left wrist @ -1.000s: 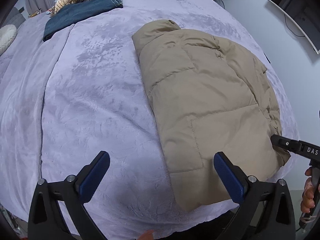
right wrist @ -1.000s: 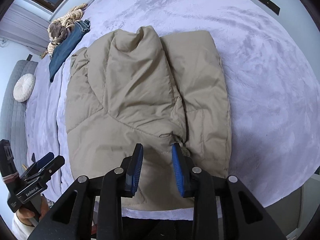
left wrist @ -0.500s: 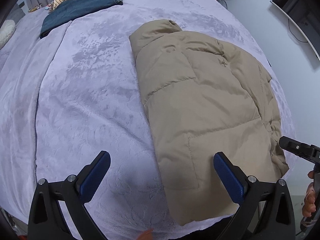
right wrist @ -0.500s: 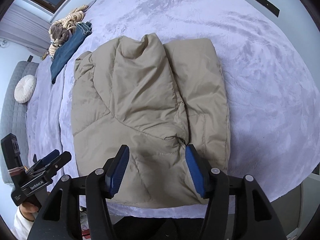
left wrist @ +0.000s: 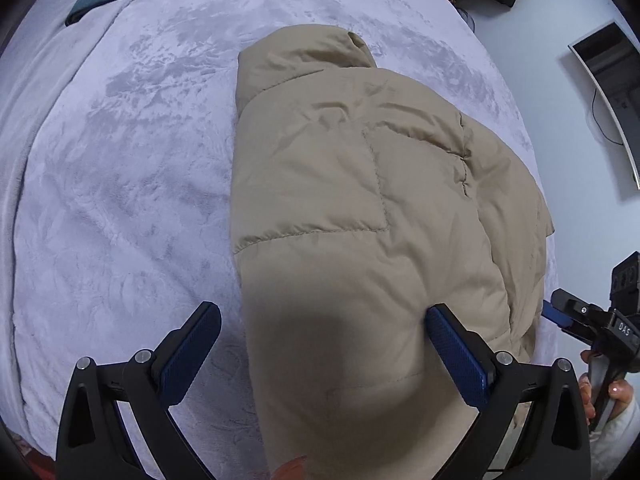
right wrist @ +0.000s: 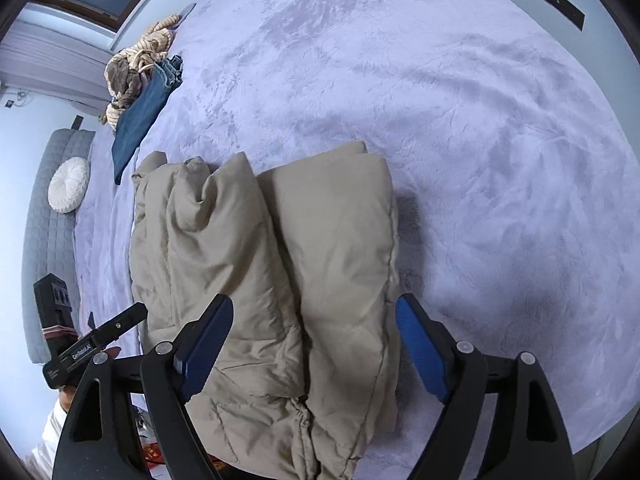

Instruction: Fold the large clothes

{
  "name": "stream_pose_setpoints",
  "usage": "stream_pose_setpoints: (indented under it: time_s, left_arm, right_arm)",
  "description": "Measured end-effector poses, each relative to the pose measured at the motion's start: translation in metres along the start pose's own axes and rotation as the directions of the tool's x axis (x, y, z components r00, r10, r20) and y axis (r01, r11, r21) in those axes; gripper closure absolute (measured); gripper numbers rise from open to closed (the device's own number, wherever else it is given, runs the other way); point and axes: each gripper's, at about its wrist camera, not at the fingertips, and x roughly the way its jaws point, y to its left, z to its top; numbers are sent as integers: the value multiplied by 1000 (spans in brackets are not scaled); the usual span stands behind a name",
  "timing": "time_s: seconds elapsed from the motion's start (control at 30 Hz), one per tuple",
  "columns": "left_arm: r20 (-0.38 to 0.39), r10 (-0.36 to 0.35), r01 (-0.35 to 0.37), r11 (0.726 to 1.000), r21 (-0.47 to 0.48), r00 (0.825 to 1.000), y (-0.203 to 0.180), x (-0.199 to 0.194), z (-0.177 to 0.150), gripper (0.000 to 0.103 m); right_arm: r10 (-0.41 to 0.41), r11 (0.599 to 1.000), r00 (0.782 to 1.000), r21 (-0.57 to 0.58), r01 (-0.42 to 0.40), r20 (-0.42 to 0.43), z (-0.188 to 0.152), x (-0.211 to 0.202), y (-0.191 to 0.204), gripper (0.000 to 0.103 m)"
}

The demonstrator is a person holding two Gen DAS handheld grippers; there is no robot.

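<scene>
Now both tongs, left [left wrist: 322, 356] and right [right wrist: 312, 350], gape over the jacket [left wrist: 360, 208], gripping nothing; right just widened

Both wrist cameras look steeply down, close over the tan jacket [left wrist: 360, 208] on the bed [right wrist: 480, 140], from opposite sides.

jacket [left wrist: 360, 220] on bed [left wrist: 120, 200]; jeans [right wrist: 140, 120] behind

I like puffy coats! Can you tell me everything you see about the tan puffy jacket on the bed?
The tan puffy quilted jacket looks soft and padded, with stitched seams across smooth, slightly shiny fabric. It is folded into a long bundle, sleeves tucked over the body, collar at the far end. It lies flat on the lilac fuzzy blanket near the bed's edge. Both open grippers hover above its near end; neither pinches it.
</scene>
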Motion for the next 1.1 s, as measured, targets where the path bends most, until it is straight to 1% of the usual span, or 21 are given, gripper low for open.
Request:
stream_pose_setpoints:
  time_s: [0.07, 0.17, 0.23, 0.37, 0.47, 0.5, 0.53, 0.57, 0.63, 0.67, 0.7, 0.73, 0.83, 0.9, 0.97, 1.0, 1.03, 1.07, 1.1]
  left_arm:
    - [-4, -23, 23, 1000, -9, 1000, 0, 4, 1, 0]
    - [-15, -61, 61, 998, -27, 998, 3, 8, 3, 0]
    - [-23, -81, 80, 996, -37, 996, 3, 11, 3, 0]
    - [-30, -91, 90, 995, -37, 995, 1, 17, 6, 0]
    - [-35, -95, 94, 995, -40, 995, -2, 21, 8, 0]
    - [-37, -96, 94, 995, -40, 995, -3, 23, 9, 0]
    - [-40, -95, 93, 995, -40, 995, -6, 26, 11, 0]
    - [-42, -96, 94, 995, -40, 994, -7, 28, 11, 0]
    - [-47, -101, 99, 994, -42, 994, -8, 31, 13, 0]
    - [-50, -106, 104, 994, -45, 993, -7, 31, 15, 0]
    - [-55, -121, 118, 992, -50, 991, -6, 32, 17, 0]
    - [-53, -141, 138, 989, -56, 989, -3, 31, 21, 0]
    - [-6, -216, 215, 975, -61, 976, 10, 27, 34, 0]
    - [3, -262, 261, 963, -65, 965, 19, 31, 44, 0]
    - [-21, -300, 297, 951, -80, 954, 28, 45, 50, 0]
    - [-40, -332, 327, 941, -91, 942, 33, 53, 53, 0]
    - [-60, -377, 370, 923, -105, 924, 37, 62, 54, 0]
    - [-73, -419, 409, 904, -124, 905, 42, 70, 54, 0]
    - [-78, -447, 434, 890, -142, 891, 45, 76, 53, 0]
  right_arm:
    - [28, 999, 1000, 17, -27, -11, 3, 5, -12, 17]
    - [101, 993, 994, 58, -99, -35, 8, 19, -29, 17]
    - [157, 984, 986, 94, -152, -50, 11, 31, -40, 16]
    - [251, 956, 966, 170, -237, -60, 15, 56, -56, 16]
    - [295, 936, 954, 214, -280, -45, 18, 71, -64, 15]
    - [322, 925, 946, 227, -306, -38, 19, 75, -65, 12]
    - [354, 911, 935, 238, -337, -31, 20, 77, -64, 5]
    - [401, 889, 916, 246, -386, -15, 21, 76, -62, 0]
    - [503, 834, 864, 256, -489, 13, 24, 73, -55, 0]
    - [534, 819, 846, 245, -519, 8, 25, 70, -48, 0]
    - [538, 823, 843, 221, -523, -6, 27, 67, -41, 0]
    - [522, 842, 852, 177, -509, -32, 29, 63, -32, 0]
    - [420, 907, 897, 23, -421, -138, 33, 61, -3, 0]
    - [351, 928, 916, -57, -368, -193, 37, 67, 12, 0]
    - [306, 940, 924, -82, -332, -228, 42, 79, 18, 0]
    - [284, 946, 926, -87, -313, -248, 45, 88, 20, 0]
    - [270, 949, 926, -89, -302, -263, 48, 96, 20, 0]
    - [269, 949, 924, -88, -302, -271, 51, 104, 20, 0]
    - [277, 947, 918, -82, -311, -285, 54, 114, 19, 0]
